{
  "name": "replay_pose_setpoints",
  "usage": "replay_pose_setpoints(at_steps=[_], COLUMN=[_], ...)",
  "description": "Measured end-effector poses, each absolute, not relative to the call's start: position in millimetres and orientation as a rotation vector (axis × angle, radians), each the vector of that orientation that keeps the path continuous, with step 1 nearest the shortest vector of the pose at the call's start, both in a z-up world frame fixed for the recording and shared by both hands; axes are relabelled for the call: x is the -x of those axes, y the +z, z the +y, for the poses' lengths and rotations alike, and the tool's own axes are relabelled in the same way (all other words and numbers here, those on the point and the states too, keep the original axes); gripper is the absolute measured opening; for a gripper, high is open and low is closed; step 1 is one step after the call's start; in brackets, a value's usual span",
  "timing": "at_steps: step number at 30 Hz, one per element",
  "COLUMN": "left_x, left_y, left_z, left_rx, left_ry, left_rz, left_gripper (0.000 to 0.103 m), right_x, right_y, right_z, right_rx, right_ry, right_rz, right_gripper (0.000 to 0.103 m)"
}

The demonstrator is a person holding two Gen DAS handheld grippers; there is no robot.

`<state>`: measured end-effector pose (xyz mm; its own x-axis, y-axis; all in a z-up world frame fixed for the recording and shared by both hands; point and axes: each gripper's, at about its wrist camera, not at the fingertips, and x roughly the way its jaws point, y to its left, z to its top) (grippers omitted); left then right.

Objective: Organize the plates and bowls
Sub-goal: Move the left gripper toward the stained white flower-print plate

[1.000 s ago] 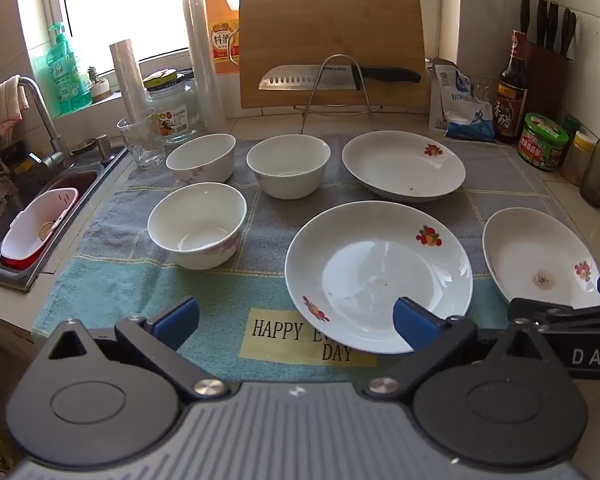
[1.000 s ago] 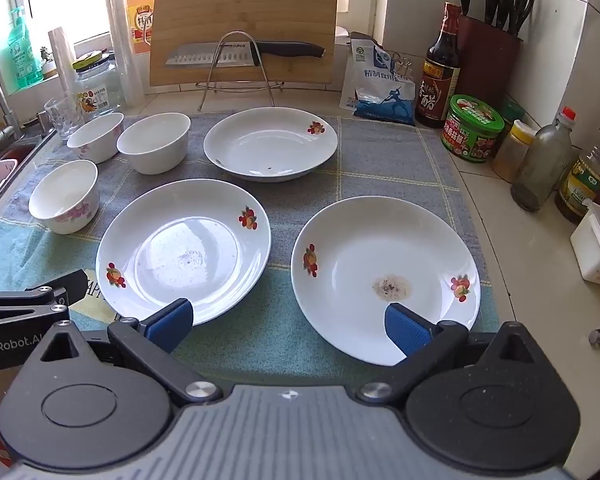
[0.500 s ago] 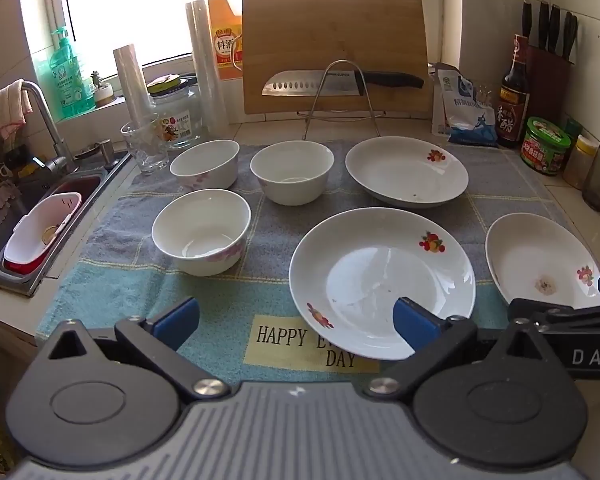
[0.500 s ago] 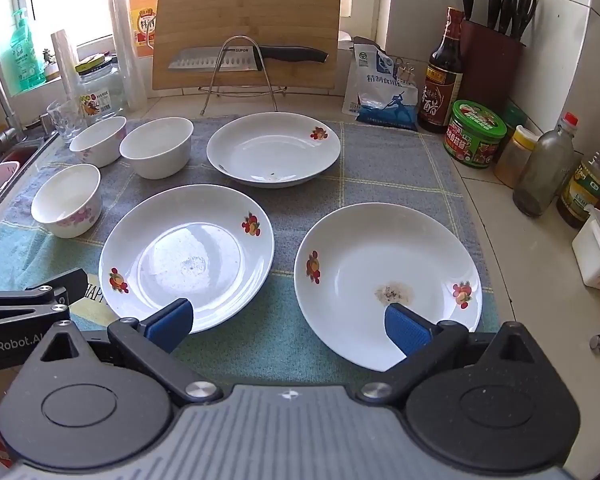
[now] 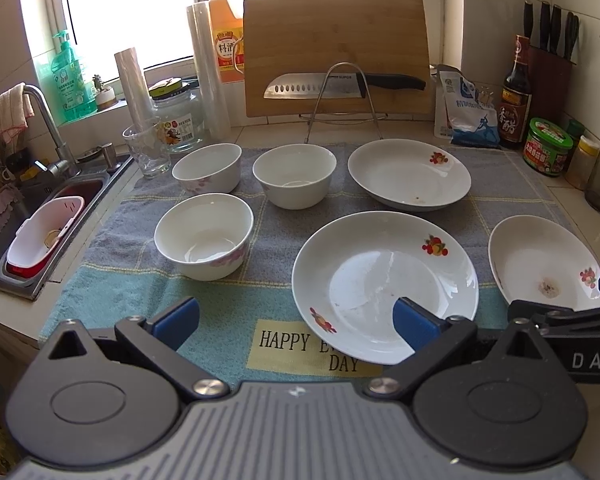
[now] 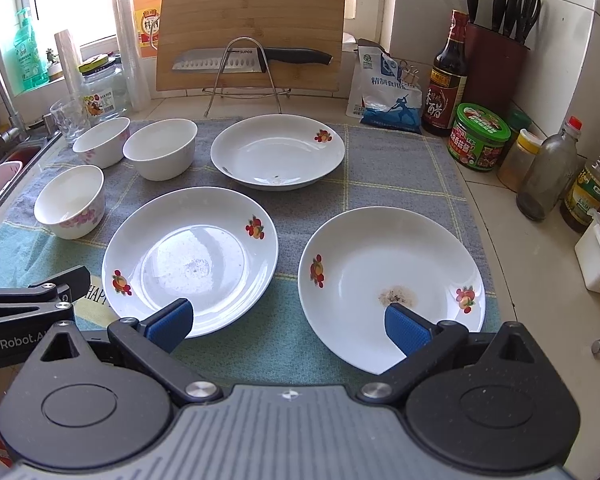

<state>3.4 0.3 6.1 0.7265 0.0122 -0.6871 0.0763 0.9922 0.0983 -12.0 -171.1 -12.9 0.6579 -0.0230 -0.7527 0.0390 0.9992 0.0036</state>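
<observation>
Plates and bowls lie spread on the towel [image 5: 112, 248] covering the surface, none stacked yet. We hold both tongs low at the near edge. Our left tongs [image 5: 296, 318] are spread wide and empty, above the towel with the middle plate [image 5: 384, 284] just ahead. Our right tongs [image 6: 288, 322] are likewise released, straddling the gap between the middle plate [image 6: 190, 260] and the right plate [image 6: 392, 280], which carries a brown smear. Behind sit the far plate [image 6: 278, 152] and three bowls [image 5: 204, 236] toward the sink [image 5: 4, 276].
</observation>
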Motion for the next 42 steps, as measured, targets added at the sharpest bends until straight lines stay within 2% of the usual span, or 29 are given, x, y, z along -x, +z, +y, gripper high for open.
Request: replay_pose_setpoints(at_steps=[42], left_x=[5.0], left_y=[9.5], left_z=[-5.4], left_rx=[-0.135], left_ry=[-0.009], left_rz=[0.74], left_gripper=[0.102], right_x=[16.4], right_y=[-12.7], right_z=[-176.7], right_rx=[-0.017], right_ry=[-0.012], right_rz=[0.836], right_gripper=[0.103])
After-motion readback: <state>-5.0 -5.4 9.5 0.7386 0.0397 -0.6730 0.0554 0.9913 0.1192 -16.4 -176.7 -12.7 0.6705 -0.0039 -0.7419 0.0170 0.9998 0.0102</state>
